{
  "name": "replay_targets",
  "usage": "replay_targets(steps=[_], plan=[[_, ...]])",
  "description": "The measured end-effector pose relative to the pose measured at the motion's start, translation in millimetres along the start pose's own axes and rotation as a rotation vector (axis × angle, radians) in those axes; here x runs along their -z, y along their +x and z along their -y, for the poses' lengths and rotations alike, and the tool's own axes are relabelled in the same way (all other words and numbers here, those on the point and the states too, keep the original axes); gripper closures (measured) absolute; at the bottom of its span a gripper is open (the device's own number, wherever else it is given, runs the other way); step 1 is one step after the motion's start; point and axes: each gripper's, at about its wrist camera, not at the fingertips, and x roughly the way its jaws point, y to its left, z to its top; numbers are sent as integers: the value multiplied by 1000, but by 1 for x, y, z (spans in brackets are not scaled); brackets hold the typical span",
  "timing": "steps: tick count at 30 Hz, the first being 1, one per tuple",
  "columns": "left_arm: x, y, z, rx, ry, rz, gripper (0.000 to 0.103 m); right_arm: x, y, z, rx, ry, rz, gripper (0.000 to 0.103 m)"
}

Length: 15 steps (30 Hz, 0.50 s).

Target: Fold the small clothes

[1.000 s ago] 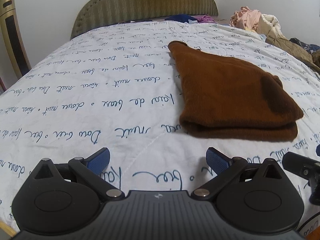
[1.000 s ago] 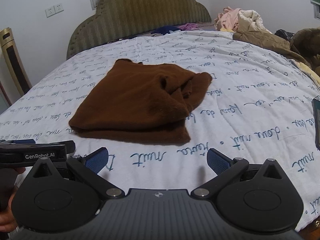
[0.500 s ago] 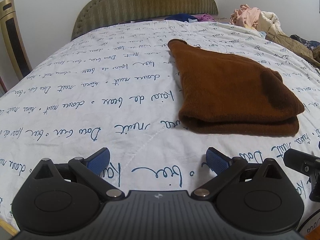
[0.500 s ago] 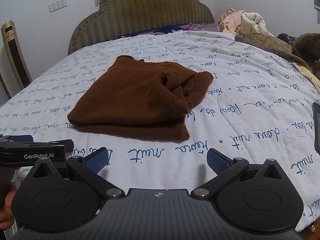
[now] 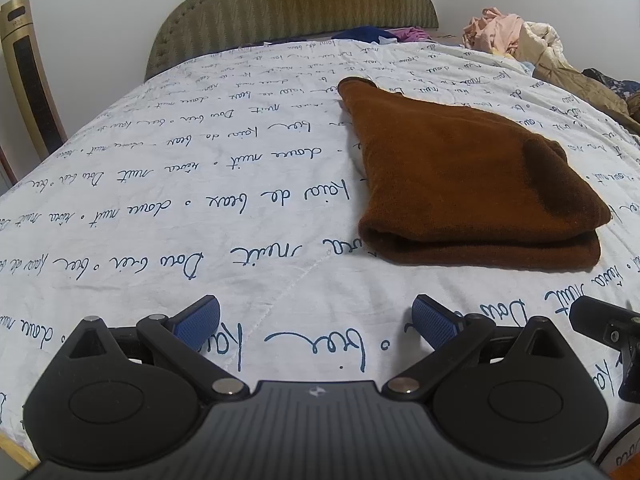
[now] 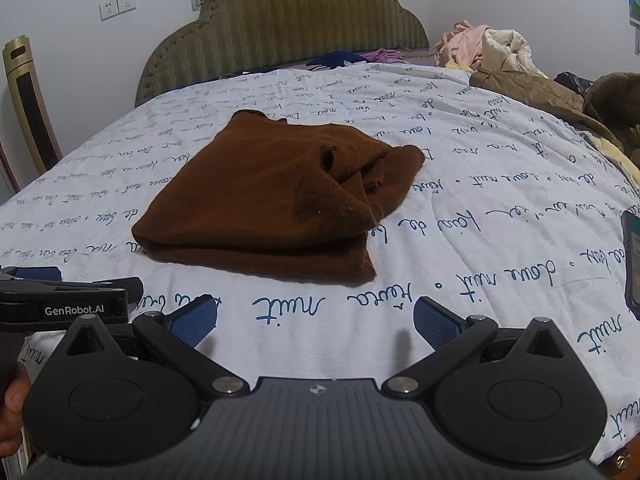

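Observation:
A folded brown knit garment lies on the white bedspread with blue script; it also shows in the right wrist view. My left gripper is open and empty, low over the bed's near edge, short of the garment and to its left. My right gripper is open and empty, in front of the garment's near fold. The left gripper's body shows at the left of the right wrist view. Part of the right gripper shows at the right of the left wrist view.
A padded olive headboard stands at the far end. A heap of clothes and a brown jacket lie at the far right. A dark phone lies at the right edge. A gold tower appliance stands at the left.
Both grippers have drawn back a little and risen slightly; the garment looks a bit farther away. Both stayed open. The garment has not moved.

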Motion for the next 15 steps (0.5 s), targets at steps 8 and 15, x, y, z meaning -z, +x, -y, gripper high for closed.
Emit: replay_targets(steps=[8, 15], plan=[[1, 0, 0, -4, 1, -2, 0, 0, 0, -2, -6, -13, -2, 0], [1, 1, -1, -5, -2, -4, 0, 0, 0, 0, -1, -6, -1, 0]])
